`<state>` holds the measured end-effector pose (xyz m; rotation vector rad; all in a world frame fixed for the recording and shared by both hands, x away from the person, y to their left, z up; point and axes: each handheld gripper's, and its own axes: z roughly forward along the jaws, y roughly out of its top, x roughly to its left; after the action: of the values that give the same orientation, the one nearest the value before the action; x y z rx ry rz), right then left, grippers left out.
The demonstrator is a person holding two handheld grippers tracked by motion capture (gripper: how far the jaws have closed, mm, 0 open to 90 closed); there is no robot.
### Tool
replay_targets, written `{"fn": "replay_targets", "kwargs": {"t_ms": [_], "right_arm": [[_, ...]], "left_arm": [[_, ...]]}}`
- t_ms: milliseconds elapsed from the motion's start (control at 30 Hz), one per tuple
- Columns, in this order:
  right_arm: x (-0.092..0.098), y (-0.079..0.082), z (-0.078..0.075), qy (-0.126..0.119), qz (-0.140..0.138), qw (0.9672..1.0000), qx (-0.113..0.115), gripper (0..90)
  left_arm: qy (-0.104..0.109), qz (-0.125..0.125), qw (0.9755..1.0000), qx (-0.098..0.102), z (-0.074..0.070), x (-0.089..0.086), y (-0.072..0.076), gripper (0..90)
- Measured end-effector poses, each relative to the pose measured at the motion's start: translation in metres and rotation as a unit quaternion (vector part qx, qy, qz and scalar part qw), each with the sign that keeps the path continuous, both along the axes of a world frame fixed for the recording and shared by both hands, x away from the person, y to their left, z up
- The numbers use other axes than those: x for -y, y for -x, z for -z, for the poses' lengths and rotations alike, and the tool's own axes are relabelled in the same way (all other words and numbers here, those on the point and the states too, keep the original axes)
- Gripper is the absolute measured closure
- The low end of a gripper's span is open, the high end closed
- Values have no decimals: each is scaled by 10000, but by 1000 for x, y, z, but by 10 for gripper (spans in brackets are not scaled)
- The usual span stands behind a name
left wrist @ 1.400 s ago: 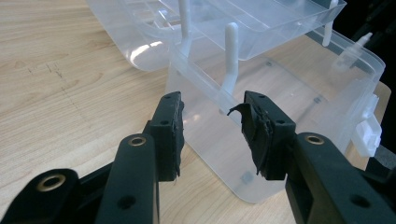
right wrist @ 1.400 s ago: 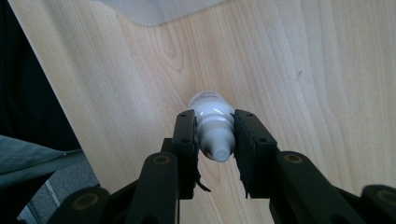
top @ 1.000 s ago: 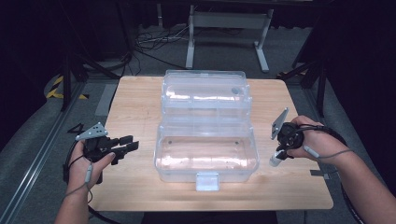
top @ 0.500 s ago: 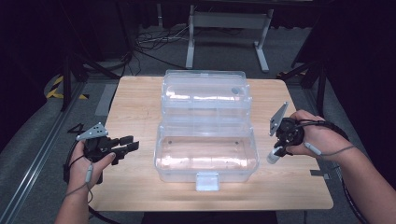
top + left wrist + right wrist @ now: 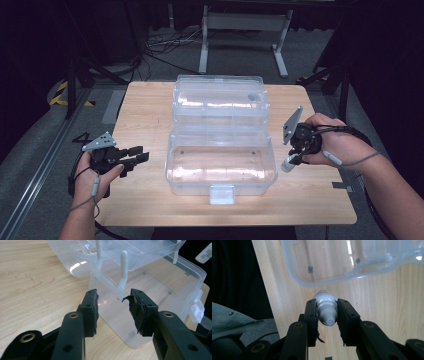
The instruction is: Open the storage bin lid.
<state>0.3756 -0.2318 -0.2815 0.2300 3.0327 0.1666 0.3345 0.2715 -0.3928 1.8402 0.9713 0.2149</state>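
A clear plastic toolbox stands open in the middle of the wooden table, its tiered trays swung back. To the right of the box, above the table, my right gripper is shut on a small white bottle. The right gripper view has the bottle pinched between the two black pads, nozzle end toward the camera, above the box's rim. My left gripper hovers left of the box, open and with nothing in it. Its jaws frame the box's side wall.
The box's front latch hangs toward the near table edge. Bare tabletop lies left and right of the box. A metal stand and cables are on the floor behind the table. A sleeve is at the left in the right gripper view.
My right gripper has risen a little with the bottle and shifted slightly toward the box. The left gripper has stayed in place.
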Motion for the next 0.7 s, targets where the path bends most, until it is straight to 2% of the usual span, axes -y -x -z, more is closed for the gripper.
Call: {"fn": "replay_targets", "kwargs": {"t_ms": [367, 700], "right_arm": [[-22, 4, -6, -75, -250, 9997, 35, 711], [-41, 2, 1, -81, -430, 9990, -15, 712]], "left_arm": [[-16, 11, 10000, -15, 0, 1, 1, 590], [-11, 14, 10000, -11, 0, 0, 1, 591]]}}
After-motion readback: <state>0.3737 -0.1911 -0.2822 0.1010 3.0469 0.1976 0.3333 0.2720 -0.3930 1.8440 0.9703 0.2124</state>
